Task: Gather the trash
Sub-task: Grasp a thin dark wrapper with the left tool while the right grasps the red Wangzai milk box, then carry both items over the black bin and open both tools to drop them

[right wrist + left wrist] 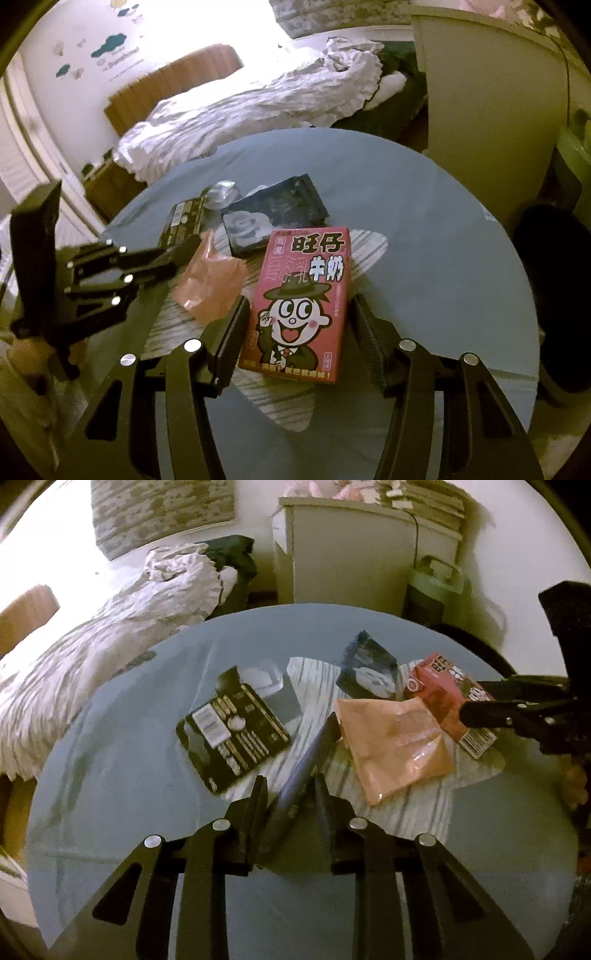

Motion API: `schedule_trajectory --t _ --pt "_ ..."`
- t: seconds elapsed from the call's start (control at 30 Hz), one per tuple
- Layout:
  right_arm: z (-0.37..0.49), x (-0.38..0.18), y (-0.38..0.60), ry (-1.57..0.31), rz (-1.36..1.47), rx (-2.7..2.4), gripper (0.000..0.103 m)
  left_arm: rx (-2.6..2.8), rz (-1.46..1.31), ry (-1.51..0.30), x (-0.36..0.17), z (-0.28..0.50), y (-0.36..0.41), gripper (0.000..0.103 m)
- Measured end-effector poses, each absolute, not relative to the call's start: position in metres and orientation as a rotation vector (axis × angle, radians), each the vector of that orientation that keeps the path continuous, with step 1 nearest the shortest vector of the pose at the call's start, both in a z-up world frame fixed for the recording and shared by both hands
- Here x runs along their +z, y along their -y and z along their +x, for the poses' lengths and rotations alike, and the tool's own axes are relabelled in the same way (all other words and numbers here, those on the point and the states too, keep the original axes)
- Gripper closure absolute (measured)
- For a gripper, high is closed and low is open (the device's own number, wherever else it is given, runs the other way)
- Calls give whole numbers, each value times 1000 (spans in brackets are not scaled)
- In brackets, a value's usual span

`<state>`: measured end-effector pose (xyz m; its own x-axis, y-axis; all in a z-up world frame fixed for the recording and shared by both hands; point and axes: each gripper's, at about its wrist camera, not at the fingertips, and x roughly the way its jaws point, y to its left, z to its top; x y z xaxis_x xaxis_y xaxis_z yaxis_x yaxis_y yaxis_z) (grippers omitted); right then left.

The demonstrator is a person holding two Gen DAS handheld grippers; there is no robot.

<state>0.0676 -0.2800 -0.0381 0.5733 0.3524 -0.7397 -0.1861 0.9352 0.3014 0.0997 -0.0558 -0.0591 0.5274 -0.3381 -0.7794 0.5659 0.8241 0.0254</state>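
On the round glass table (129,775) lie a red milk carton (448,698), an orange plastic wrapper (391,746), a black packet with gold print (232,731) and a dark picture packet (369,668). My left gripper (290,781) is shut on a flat grey-blue strip (310,757) that sticks forward toward the orange wrapper. My right gripper (299,306) is open, its fingers on either side of the red carton (303,295), which lies flat. The right gripper also shows in the left wrist view (480,710) over the carton. The orange wrapper (210,284) lies left of the carton.
A bed with a crumpled white duvet (110,635) stands behind the table on the left. A beige cabinet (351,554) and a green container (436,583) stand behind it on the right. A small clear plastic piece (221,192) lies near the black packet (181,225).
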Motion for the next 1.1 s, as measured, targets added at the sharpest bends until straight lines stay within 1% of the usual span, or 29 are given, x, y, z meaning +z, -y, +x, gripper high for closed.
schedule_trajectory --t 0.07,0.1,0.27,0.4,0.57,0.77,0.97,1.1 --pt "66 -39 288 -894 243 343 47 -530 259 -846 -56 93 53 86" --pt "65 -39 294 -884 267 354 47 -525 226 -840 -52 92 50 94" --pt "52 -23 339 -774 356 380 47 -484 -1 -787 -29 88 28 94" --pt "48 -7 390 -685 431 334 47 -522 -69 -746 -6 89 41 94" --pt "44 5 465 -563 501 191 47 -657 -74 -708 20 88 103 94" --pt "37 2 553 -462 554 -18 48 -843 -79 -678 34 93 211 94" --pt "20 -29 607 -428 676 -141 47 -976 -72 -723 16 109 316 94" --pt "23 -36 624 -425 665 -184 47 -994 -75 -766 1 124 359 94"
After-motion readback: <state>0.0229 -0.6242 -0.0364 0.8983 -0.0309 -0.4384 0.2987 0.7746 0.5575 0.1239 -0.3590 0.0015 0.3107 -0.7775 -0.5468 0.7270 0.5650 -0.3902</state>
